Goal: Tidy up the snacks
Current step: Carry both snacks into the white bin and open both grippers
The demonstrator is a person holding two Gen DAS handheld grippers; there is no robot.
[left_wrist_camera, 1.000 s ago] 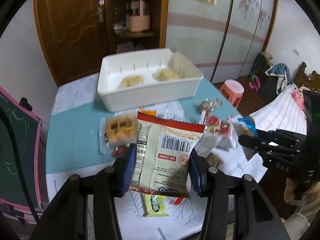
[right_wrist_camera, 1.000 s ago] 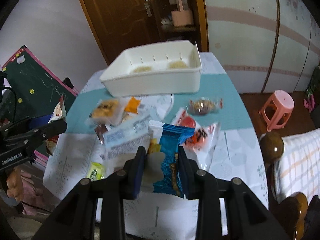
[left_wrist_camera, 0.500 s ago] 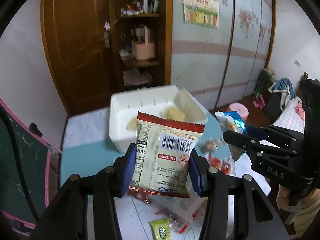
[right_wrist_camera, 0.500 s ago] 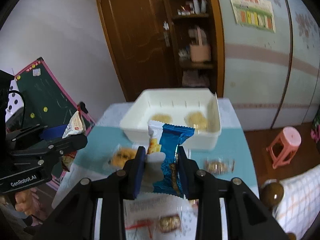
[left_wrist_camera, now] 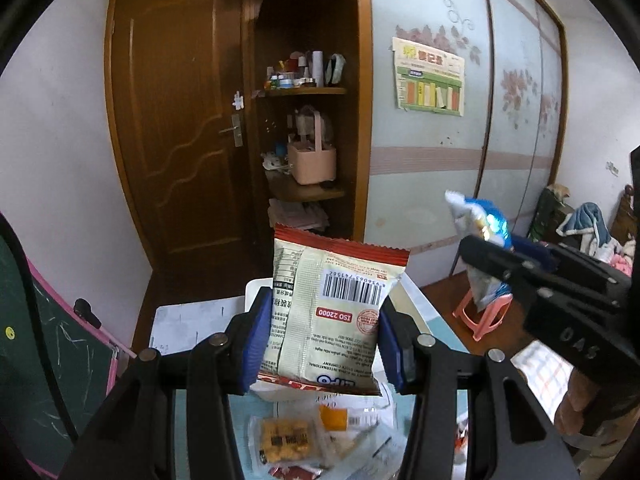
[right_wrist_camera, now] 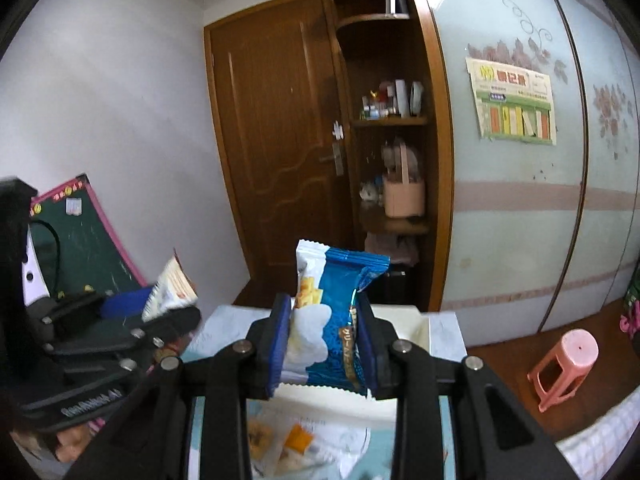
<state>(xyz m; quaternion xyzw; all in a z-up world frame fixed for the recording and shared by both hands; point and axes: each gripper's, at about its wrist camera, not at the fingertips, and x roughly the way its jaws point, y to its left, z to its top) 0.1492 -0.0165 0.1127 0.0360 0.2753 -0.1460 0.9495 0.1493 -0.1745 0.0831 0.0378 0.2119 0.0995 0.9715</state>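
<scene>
1. The left gripper (left_wrist_camera: 324, 344) is clenched on a cream foil snack packet with a red serrated top edge and a printed barcode (left_wrist_camera: 332, 316). The packet stands upright between the blue pads (left_wrist_camera: 256, 344), pinched at its two side edges, with its top half sticking up past the fingertips.

2. The right gripper (right_wrist_camera: 322, 350) grasps a blue-and-white glossy snack packet (right_wrist_camera: 328, 320) in the same way, upright and nipped across its lower half.

3. Both packets are held in the air. The white rectangular plastic bin (right_wrist_camera: 416, 324) lies just ahead of and below the right gripper's fingertips; in the left wrist view only slivers of its rim show behind the packet.

4. The step in hand looks like carrying both packets to the bin. A good drop needs each gripper brought forward until its packet is above the bin's inside, not above its near wall.

5. The packets are light and slippery, so lowering them close to the bin floor before letting go should stop them fluttering out.

6. The grippers are near each other, the right one just to the right of the left. Staggering the two releases would avoid a bump.

7. Loose wrapped snacks, including a clear-wrapped yellow biscuit pack (left_wrist_camera: 286, 442), lie on the table beneath the left gripper and remain to be sorted.
</scene>
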